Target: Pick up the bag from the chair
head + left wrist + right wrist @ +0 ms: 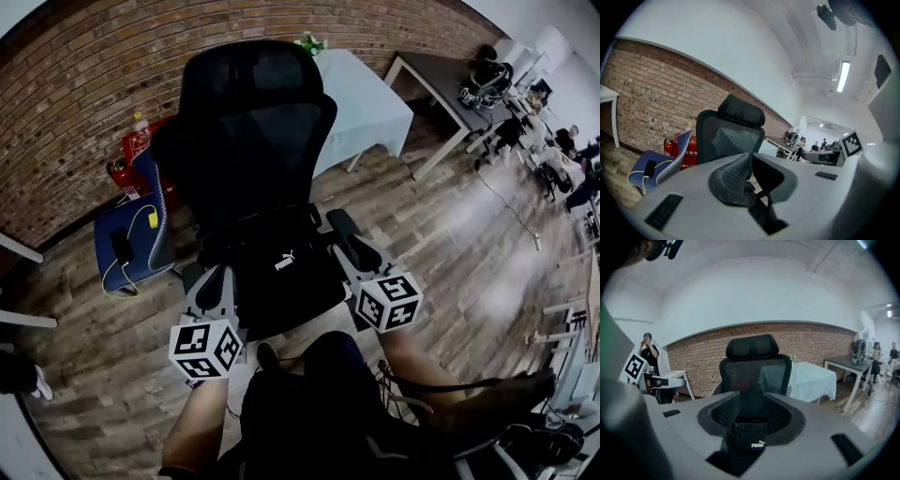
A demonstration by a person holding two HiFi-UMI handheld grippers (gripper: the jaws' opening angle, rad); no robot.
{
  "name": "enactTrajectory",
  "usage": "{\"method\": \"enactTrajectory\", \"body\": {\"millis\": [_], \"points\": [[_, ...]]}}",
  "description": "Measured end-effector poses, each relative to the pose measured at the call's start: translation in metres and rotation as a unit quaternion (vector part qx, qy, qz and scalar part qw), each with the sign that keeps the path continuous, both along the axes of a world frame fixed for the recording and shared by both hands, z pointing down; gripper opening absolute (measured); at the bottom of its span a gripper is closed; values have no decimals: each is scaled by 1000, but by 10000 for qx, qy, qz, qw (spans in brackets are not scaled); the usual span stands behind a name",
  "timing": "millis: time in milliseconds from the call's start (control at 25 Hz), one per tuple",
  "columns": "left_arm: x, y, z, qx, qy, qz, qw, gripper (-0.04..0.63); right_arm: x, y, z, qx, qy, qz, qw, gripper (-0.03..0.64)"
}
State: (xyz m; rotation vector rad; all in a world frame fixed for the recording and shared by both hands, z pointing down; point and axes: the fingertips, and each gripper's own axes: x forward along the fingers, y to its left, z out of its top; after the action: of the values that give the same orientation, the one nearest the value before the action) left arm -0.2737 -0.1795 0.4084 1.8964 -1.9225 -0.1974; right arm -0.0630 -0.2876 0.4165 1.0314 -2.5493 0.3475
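Note:
A black bag [281, 267] with a small white logo lies on the seat of a black mesh office chair [253, 122]. My left gripper [217, 277] hovers at the seat's left edge. In the left gripper view its tips [751, 157] meet with nothing between them, and the chair [726, 140] stands behind. My right gripper [352, 258] is at the seat's right side, beside the armrest. In the right gripper view it [752, 404] stands open, and the bag [752, 437] shows low between its jaws, in front of the chair back [754, 366].
A blue seat with a yellow cable [131, 239] and red fire extinguishers [131, 159] stand left of the chair against the brick wall. A table with a white cloth [361, 94] and a dark desk [441, 75] are behind. Several people sit at the far right.

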Motion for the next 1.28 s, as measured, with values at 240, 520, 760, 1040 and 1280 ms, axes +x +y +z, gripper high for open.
{"method": "enactTrajectory", "body": {"millis": [240,520,760,1040,1280], "points": [[-5,-25,54,-418,197,21,9989,107,-11,-37,72,-495,156,8,9986,206],[1,-50,124,-1246,145,-81,9921,160,-13,-74,171,-1305,411,-52,9906,272],[1,-69,180,-1800,99,-293,9832,190,-19,-104,236,-1911,531,-108,9801,321],[10,-63,204,-2074,175,-661,9759,193,-24,-112,324,-2724,682,-104,9597,385],[13,-50,212,-2276,235,-938,9689,197,-23,-119,389,-3185,877,12,9439,428]]}}
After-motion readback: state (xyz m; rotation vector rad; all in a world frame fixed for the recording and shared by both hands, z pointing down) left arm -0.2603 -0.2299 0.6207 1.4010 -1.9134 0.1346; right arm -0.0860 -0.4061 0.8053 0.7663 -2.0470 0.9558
